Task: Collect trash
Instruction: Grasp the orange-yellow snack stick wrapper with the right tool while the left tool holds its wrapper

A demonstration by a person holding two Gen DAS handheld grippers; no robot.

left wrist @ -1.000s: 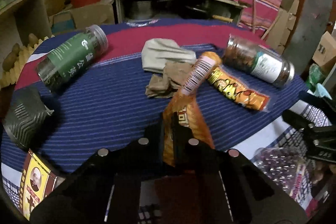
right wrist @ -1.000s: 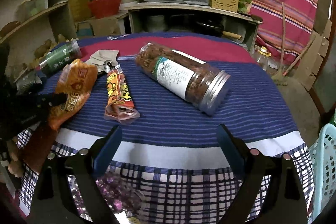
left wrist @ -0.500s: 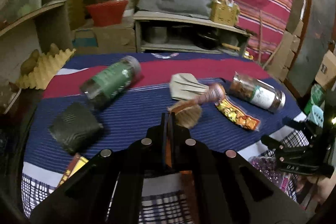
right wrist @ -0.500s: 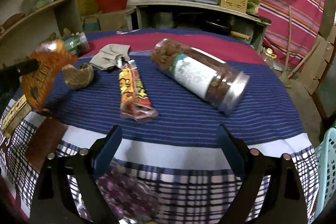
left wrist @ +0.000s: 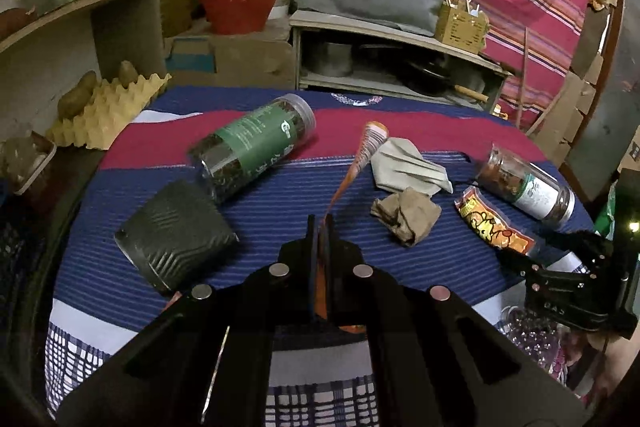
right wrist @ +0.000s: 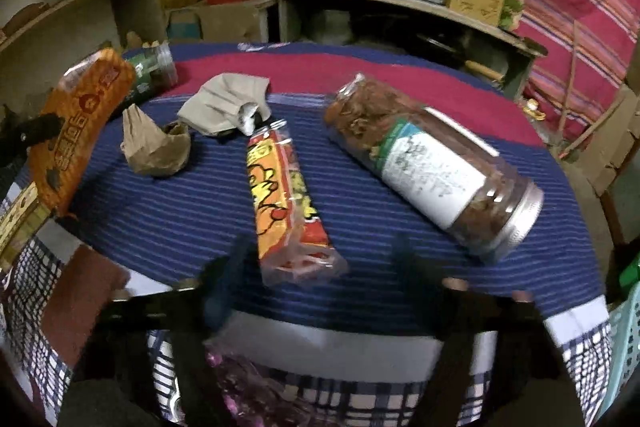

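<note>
A table (left wrist: 280,195) under a blue-striped cloth with a red band carries the things. Landmark: the beige cloth (left wrist: 404,165), near the middle. Touching its near edge lies a brown paper wad (left wrist: 408,215). Left of it, a green-label jar (left wrist: 256,147) on its side, and nearer, a dark cup (left wrist: 176,231) tipped over. Right of it, a yellow snack wrapper (right wrist: 284,195), then a white-label jar (right wrist: 432,163) on its side.

snack wrapper (right wrist: 292,199) on table (right wrist: 400,287) just ahead of right gripper (right wrist: 320,259), between its closing jaws. jar (right wrist: 432,163) right of it. crumpled paper (right wrist: 158,147) and folded cloth (right wrist: 224,103) ahead-left. chip bag (right wrist: 76,123) far left, pinched in left gripper (left wrist: 319,223).
</note>
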